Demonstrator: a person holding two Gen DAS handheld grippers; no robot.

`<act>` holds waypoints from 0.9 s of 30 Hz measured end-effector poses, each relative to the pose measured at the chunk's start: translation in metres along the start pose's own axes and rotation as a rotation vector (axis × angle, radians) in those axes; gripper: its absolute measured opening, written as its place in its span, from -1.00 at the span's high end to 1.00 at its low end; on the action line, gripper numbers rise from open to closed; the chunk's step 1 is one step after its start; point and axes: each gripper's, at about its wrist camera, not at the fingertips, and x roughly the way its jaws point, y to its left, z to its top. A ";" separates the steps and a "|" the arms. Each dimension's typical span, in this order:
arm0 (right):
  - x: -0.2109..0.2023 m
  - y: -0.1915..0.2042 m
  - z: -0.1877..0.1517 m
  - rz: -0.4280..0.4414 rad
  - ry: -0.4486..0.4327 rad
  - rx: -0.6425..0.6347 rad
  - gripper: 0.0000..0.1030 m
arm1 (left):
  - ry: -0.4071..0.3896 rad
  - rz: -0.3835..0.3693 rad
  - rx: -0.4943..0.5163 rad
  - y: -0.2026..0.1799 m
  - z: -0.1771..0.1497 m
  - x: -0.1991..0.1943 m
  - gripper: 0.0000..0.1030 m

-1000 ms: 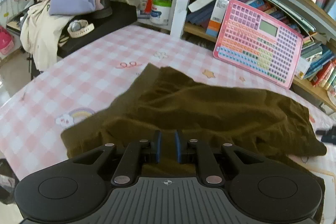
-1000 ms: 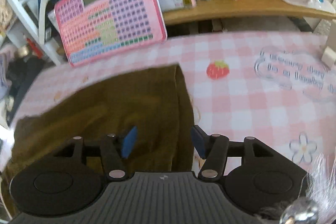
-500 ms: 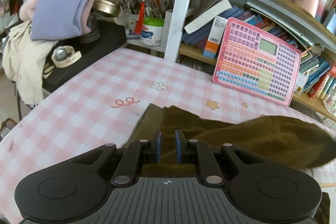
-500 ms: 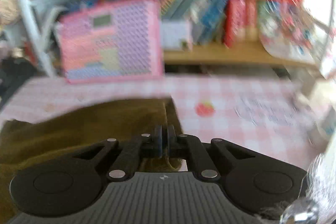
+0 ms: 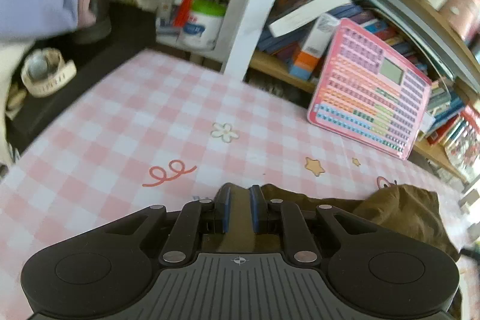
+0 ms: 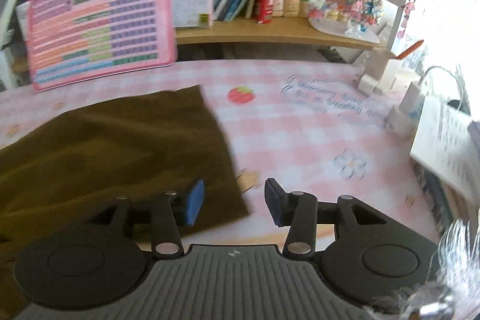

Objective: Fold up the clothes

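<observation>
The right gripper (image 6: 234, 201) is letting go: half a second ago its 2 blue pads were pinched together on the edge of the olive garment (image 6: 120, 146), and now its jaws are opening, standing apart with nothing pressed between them. The cloth lies flat on the checked tablecloth (image 6: 300, 140), its corner just under and ahead of the left pad, while the right pad hangs over bare cloth-free table.

The left gripper (image 5: 239, 207) stays nearly closed, clamped on a fold of the same garment, which bunches beside and behind its right finger. A second ago the garment spread wide ahead of these tongs; now only pink checks lie ahead, so the held edge has been carried across.

This reads as 1 fold laid down on the right side, with the left side yet to be released.
</observation>
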 end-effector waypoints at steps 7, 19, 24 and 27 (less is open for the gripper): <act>-0.021 0.035 -0.021 0.002 0.024 0.039 0.16 | 0.129 -0.101 -0.012 0.017 0.008 0.031 0.54; -0.022 0.048 -0.039 -0.038 0.059 0.071 0.17 | 0.234 -0.274 0.016 0.004 0.008 0.048 0.91; -0.020 0.046 -0.040 -0.066 0.068 0.081 0.20 | 0.027 -0.565 -0.211 0.022 0.040 -0.010 0.91; -0.014 0.041 -0.036 -0.074 0.070 0.098 0.20 | -0.044 -0.297 -0.515 0.076 0.046 0.019 0.95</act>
